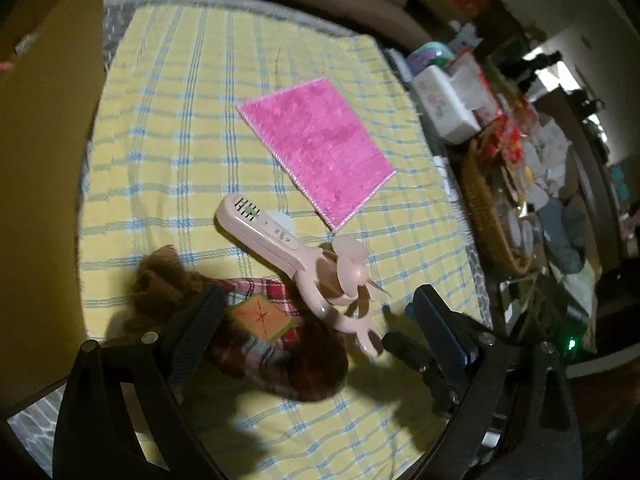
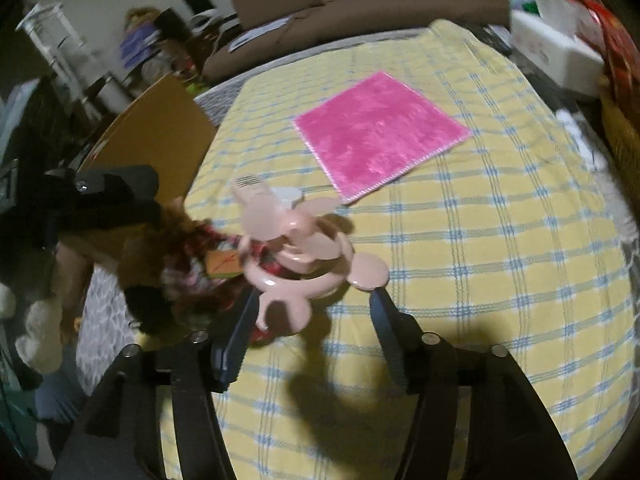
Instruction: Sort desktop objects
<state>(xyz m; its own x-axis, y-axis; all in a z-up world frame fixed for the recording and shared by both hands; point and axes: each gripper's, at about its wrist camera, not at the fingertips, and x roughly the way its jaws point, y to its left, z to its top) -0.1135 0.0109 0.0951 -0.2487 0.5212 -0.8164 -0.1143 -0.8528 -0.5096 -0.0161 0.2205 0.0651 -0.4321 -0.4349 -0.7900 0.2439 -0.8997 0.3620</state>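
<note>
A pink hand-held fan [image 1: 280, 240] with bear ears lies on the yellow checked tablecloth [image 1: 180, 120], its head propped on a brown plush toy in a plaid dress [image 1: 256, 320]. My left gripper [image 1: 316, 300] is open and straddles the toy and the fan head; its left pad rests against the plush. In the right wrist view, my right gripper [image 2: 312, 316] is open around the near ear of the fan [image 2: 296, 248], with no pad pressing on it. The plush toy [image 2: 188, 264] lies to its left. A pink square cloth [image 1: 316, 148] [image 2: 380, 132] lies flat further back.
A cardboard box [image 1: 44, 160] [image 2: 156, 132] stands at the table's left edge. On the right are a white tissue box [image 1: 444, 108] [image 2: 556, 56], a wicker basket [image 1: 484, 208] and mixed clutter. A brown sofa runs behind the table.
</note>
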